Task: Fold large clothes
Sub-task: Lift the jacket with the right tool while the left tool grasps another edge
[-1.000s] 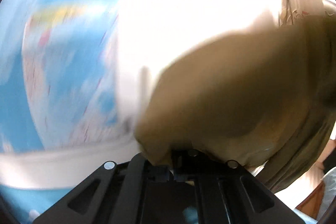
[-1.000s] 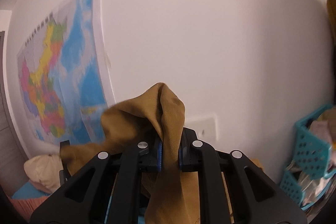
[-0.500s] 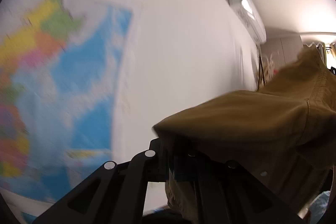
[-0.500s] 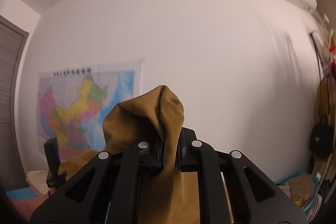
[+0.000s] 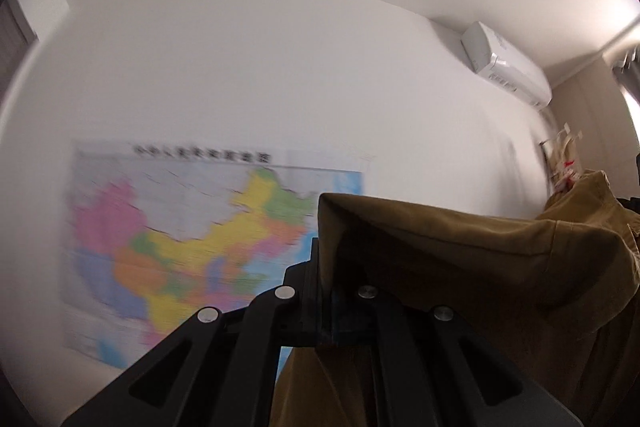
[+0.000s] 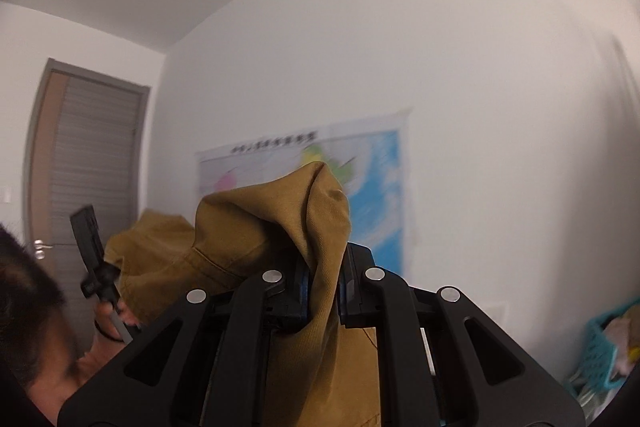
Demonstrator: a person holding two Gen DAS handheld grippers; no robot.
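Aloft, my left claw [image 5: 326, 291] and right claw [image 6: 323, 291] each pinch a fold of the garment [image 6: 256, 235], which drapes below and between them; beyond the claws hangs a map [image 5: 168, 247], above right an air conditioner [image 5: 504, 67].

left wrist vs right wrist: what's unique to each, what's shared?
Left wrist only: the left claw shut on the brown garment; the whole air conditioner.
Right wrist only: the right claw shut on a bunched fold of the garment, the grey door, a teal basket, the person's hand.
Both: garment, wall map, white wall.
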